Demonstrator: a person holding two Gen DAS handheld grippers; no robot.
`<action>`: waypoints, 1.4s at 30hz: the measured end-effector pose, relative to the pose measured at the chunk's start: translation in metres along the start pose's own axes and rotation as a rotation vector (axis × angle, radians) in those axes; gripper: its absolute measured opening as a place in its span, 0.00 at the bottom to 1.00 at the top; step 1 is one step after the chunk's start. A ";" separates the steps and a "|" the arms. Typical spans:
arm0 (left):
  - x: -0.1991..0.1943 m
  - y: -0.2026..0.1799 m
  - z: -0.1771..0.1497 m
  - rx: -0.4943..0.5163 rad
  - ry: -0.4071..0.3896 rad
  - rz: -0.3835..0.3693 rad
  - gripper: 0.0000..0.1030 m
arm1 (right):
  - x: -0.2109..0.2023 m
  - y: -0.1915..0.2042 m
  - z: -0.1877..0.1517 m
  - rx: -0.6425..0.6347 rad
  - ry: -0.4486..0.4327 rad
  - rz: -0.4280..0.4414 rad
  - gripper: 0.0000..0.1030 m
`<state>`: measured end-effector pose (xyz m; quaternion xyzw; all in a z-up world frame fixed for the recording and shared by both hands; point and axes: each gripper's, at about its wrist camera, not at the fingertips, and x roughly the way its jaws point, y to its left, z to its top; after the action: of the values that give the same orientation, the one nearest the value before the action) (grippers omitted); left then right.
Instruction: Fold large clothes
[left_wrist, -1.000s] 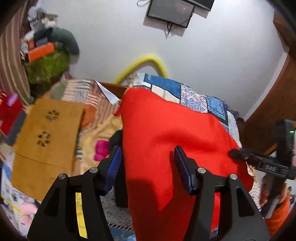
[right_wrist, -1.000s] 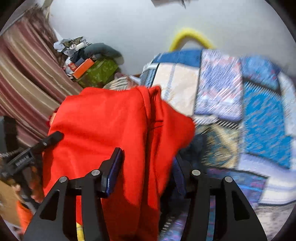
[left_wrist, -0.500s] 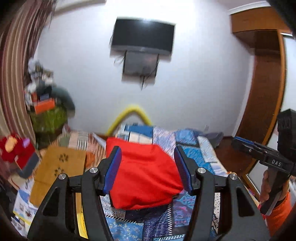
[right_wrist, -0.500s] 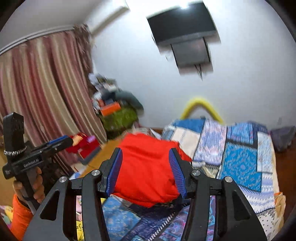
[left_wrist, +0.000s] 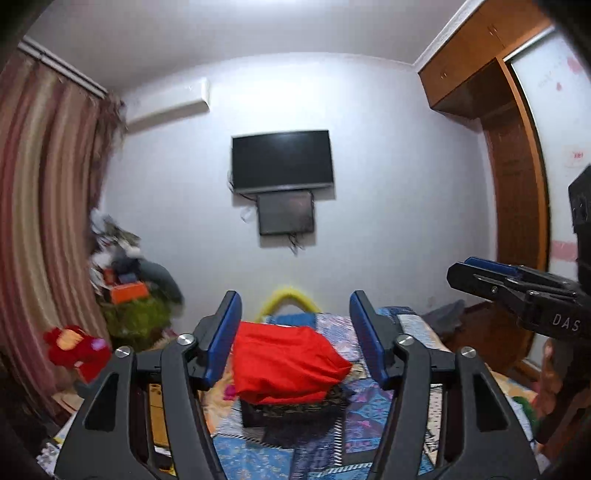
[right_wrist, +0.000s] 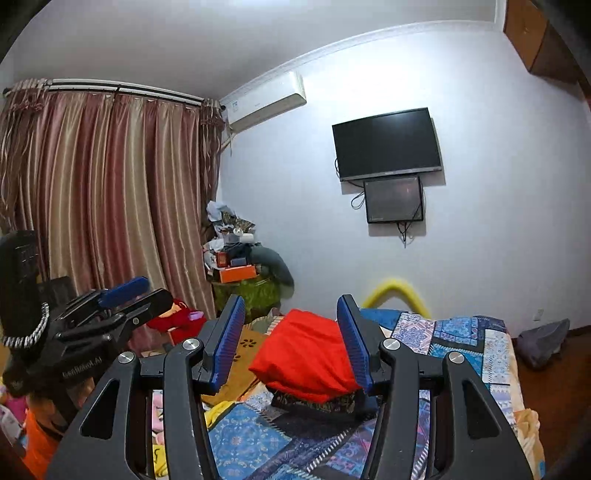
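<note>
A folded red garment (left_wrist: 284, 362) (right_wrist: 306, 358) lies on a small stack of dark folded clothes (left_wrist: 295, 406) (right_wrist: 317, 402) on the bed's patchwork quilt (left_wrist: 258, 454) (right_wrist: 461, 339). My left gripper (left_wrist: 294, 297) hangs well back from it and points level. Its jaws are opening and nothing is between them. My right gripper (right_wrist: 291, 299) is also back from the garment, open and empty. Each gripper shows in the other's view, the right gripper (left_wrist: 480, 273) at the right edge and the left gripper (right_wrist: 125, 291) at the left, both held by a hand.
A TV (right_wrist: 386, 142) hangs on the far wall. Striped curtains (right_wrist: 110, 192) cover the left side. A cluttered pile (right_wrist: 236, 254) stands in the corner, with a red plush toy (left_wrist: 74, 350) and a wooden board (right_wrist: 243, 350) beside the bed. A wardrobe (left_wrist: 517, 184) stands right.
Both grippers pulled back and up from the red garment, which a second ago filled their views between the jaws and now lies folded on the stack. The left jaws stand wider.
</note>
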<state>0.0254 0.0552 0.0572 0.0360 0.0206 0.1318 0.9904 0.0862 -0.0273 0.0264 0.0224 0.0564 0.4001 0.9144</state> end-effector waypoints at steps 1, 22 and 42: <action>-0.004 -0.002 -0.004 -0.007 -0.006 0.005 0.67 | 0.000 0.002 -0.003 -0.001 0.000 -0.013 0.48; -0.030 0.000 -0.039 -0.126 -0.005 0.052 0.99 | -0.007 0.001 -0.029 -0.002 0.005 -0.132 1.00; -0.016 0.001 -0.053 -0.143 0.058 0.042 0.99 | -0.019 -0.003 -0.042 0.023 0.034 -0.150 1.00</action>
<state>0.0065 0.0558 0.0053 -0.0380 0.0392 0.1548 0.9864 0.0709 -0.0431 -0.0140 0.0220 0.0781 0.3300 0.9405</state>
